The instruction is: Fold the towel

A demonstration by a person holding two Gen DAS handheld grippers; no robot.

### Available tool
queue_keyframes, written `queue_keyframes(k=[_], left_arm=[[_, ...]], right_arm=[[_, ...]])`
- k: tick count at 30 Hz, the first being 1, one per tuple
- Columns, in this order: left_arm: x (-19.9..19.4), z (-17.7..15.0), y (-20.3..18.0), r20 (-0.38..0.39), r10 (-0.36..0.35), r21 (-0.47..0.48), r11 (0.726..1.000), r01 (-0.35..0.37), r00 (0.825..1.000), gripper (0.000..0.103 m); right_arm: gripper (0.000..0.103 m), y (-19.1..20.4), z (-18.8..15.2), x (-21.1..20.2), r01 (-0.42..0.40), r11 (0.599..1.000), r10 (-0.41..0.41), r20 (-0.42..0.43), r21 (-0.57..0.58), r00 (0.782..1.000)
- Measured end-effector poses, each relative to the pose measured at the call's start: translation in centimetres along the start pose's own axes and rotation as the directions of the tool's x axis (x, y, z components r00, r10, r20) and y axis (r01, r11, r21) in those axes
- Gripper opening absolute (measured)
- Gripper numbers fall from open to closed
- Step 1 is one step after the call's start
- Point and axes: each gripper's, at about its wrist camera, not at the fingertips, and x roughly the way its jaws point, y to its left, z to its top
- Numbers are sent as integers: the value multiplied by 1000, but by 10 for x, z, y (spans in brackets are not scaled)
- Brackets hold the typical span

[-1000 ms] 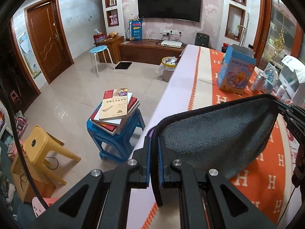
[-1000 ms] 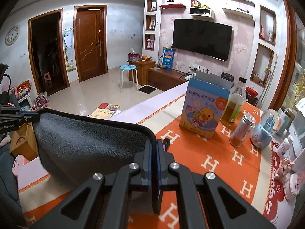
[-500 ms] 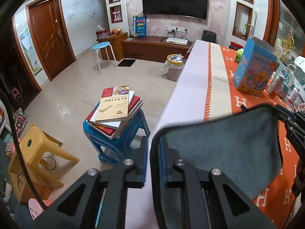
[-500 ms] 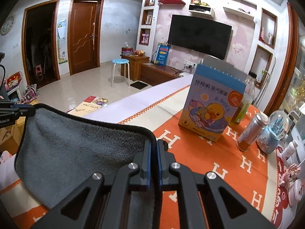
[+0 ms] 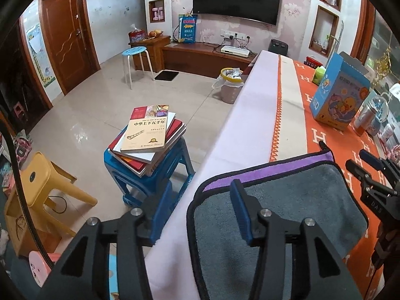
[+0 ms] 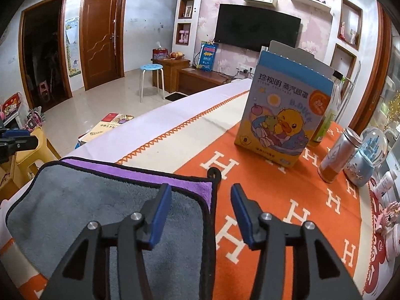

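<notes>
The towel (image 5: 287,200) lies folded flat on the table, grey side up with a black hem, and a purple strip of the lower layer shows along its far edge (image 6: 140,175). My left gripper (image 5: 200,202) is open over the towel's left far corner and holds nothing. My right gripper (image 6: 200,207) is open over the towel's right far corner (image 6: 208,187) and holds nothing. The right gripper also shows at the right edge of the left wrist view (image 5: 370,172).
An orange tablecloth with white H marks (image 6: 287,200) covers the table. A blue duck-print box (image 6: 282,117), a bottle, a metal can (image 6: 337,155) and a snow globe (image 6: 367,155) stand beyond the towel. Left of the table stand a blue stool with books (image 5: 150,135) and a yellow stool (image 5: 42,182).
Both grippers carried the towel's edge forward and down, laid it on the lower layer, then opened and let go. The towel now lies folded flat.
</notes>
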Motion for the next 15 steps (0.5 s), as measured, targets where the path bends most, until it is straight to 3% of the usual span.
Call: queue_keyframes(k=[6,10,15], left_arm=[[-2,-2,0,-14,12,2,1000,-12,1000,51],[-4,-5,0,-28,46,-11,999,-47,999,63],[-7,-6,2,-56,63,-53,996,-66,996,67]], right_arm=[[57,-2,0,-1,11,1000,-11,-3,13,1000],[57,-3,0,-6,18,1000,-18,3,22,1000],[66,-3,0,-14,26,999,-26,10,23,1000]])
